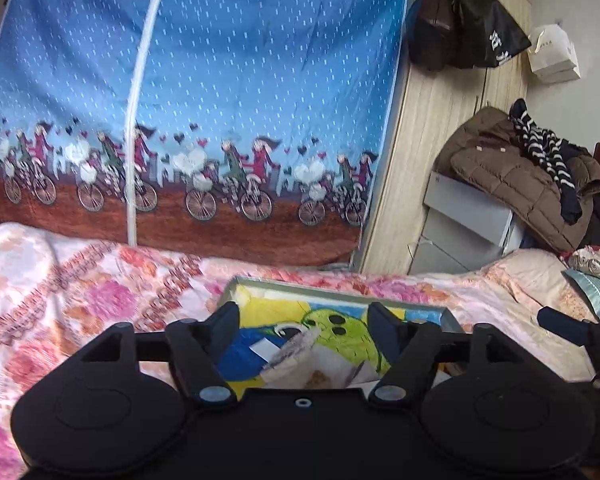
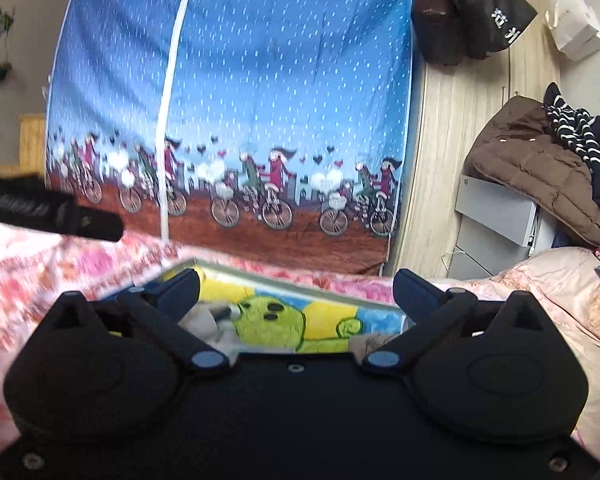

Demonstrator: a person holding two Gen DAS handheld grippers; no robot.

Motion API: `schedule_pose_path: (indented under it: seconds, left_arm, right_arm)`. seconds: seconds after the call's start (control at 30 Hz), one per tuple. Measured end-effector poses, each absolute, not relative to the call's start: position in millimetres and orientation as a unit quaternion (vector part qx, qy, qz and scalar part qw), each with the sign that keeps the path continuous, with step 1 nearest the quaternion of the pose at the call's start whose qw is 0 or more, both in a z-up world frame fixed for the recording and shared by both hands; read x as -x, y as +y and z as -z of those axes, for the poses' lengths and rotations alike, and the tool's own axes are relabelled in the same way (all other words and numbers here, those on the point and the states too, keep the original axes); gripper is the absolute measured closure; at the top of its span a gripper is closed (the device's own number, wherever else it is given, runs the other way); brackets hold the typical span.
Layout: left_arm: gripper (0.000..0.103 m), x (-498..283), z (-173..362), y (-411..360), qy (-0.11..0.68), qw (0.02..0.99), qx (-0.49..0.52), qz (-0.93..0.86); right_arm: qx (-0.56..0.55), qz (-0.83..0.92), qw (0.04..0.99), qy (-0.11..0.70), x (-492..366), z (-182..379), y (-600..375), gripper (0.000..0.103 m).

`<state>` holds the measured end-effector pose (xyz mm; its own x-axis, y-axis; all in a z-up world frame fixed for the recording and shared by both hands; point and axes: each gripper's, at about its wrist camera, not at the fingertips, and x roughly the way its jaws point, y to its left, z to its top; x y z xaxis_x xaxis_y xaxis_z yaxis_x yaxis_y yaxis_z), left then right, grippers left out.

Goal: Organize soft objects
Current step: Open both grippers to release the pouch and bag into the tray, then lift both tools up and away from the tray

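My left tongs (image 1: 304,320) and my right tongs (image 2: 296,292) both stand spread wide with nothing between them, above a shallow grey-rimmed box (image 1: 340,286) at lower centre of each view. Inside lies a fuzzy towel (image 1: 340,332) printed with a green cartoon creature on yellow and blue, pale soft bits heaped on it. The box rests on a floral pink bed (image 1: 100,292). Behind rises a blue fabric wardrobe (image 1: 220,100) with cyclists; at right, a quilted brown jacket (image 1: 512,176).
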<state>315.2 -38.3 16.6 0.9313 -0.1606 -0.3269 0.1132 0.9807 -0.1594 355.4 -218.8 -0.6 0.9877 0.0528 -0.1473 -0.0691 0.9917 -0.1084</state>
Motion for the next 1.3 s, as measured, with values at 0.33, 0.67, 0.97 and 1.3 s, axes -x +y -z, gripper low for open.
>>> schedule_pose_path:
  seconds: [0.33, 0.67, 0.97, 1.3]
  left_arm:
    - [0.005, -234, -47, -33, 0.083, 0.994, 0.063, 0.031]
    - [0.001, -148, -44, -22, 0.060, 0.994, 0.091, 0.008]
    - [0.001, -78, -17, -9, 0.095, 0.992, 0.081, -0.022]
    - [0.001, -33, -21, -13, 0.116, 0.991, 0.060, -0.012]
  right_arm:
    - [-0.009, -0.030, 0.999, 0.026, -306, -34, -245, 0.000]
    - [-0.044, -0.035, 0.998, -0.014, -239, -18, -258, 0.000]
    - [-0.057, -0.009, 0.998, 0.001, -198, 0, -264, 0.000]
    - [-0.082, 0.009, 0.996, 0.034, -176, -5, -254, 0.000]
